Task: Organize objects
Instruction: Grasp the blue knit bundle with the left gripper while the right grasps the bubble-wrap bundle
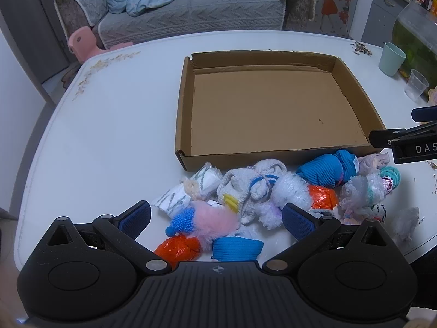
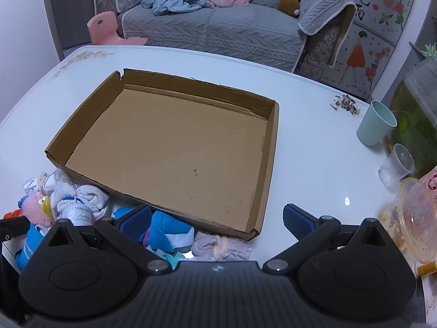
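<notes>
So your left gripper (image 1: 217, 220) wide open over rolled socks (image 1: 325, 170); right gripper (image 2: 217, 220) wide open, holds nothing, near cardboard tray (image 2: 269, 147)

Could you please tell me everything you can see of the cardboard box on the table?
The cardboard box is a shallow, open tray of plain brown corrugated board with low walls and no lid. Its far left corner is split open. The inside holds nothing; only a few small dark specks mark the floor. It lies flat on the white table. A pile of rolled socks and small soft items lies against its near wall. Neither gripper touches it.
</notes>
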Tool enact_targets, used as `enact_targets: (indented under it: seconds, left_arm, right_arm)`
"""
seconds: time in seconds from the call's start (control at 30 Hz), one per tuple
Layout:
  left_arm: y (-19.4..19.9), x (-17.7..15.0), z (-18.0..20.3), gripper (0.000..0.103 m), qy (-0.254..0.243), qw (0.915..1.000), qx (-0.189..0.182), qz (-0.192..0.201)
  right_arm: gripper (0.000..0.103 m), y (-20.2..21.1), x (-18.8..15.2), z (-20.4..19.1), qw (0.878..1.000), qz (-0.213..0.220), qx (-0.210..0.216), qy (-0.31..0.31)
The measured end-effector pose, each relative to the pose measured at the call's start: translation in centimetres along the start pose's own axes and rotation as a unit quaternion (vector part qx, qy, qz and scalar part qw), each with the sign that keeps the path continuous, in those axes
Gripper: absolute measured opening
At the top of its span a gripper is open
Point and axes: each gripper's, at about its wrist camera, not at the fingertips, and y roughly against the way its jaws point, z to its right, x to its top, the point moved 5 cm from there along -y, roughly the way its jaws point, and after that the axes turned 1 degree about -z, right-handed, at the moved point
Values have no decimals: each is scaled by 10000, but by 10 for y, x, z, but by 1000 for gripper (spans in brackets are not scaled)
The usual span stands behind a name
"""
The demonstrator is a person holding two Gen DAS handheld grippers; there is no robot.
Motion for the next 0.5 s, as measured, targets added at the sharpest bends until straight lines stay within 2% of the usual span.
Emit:
enact_targets:
  seconds: [0.3,0.4,0.5]
  left_arm:
    - [5,-6,-7,103,-118,9999,36,88]
    - [14,-21,-14,103,-309,9993,26,211]
    - [15,-47,-18,103,-474,9987,-49,170]
  right_arm:
    - [102,10,-3,0,9997,126,156,161]
    - [102,25,-15,4,9982,356,208,432]
    - [102,37,-35,8,9960,425,364,699]
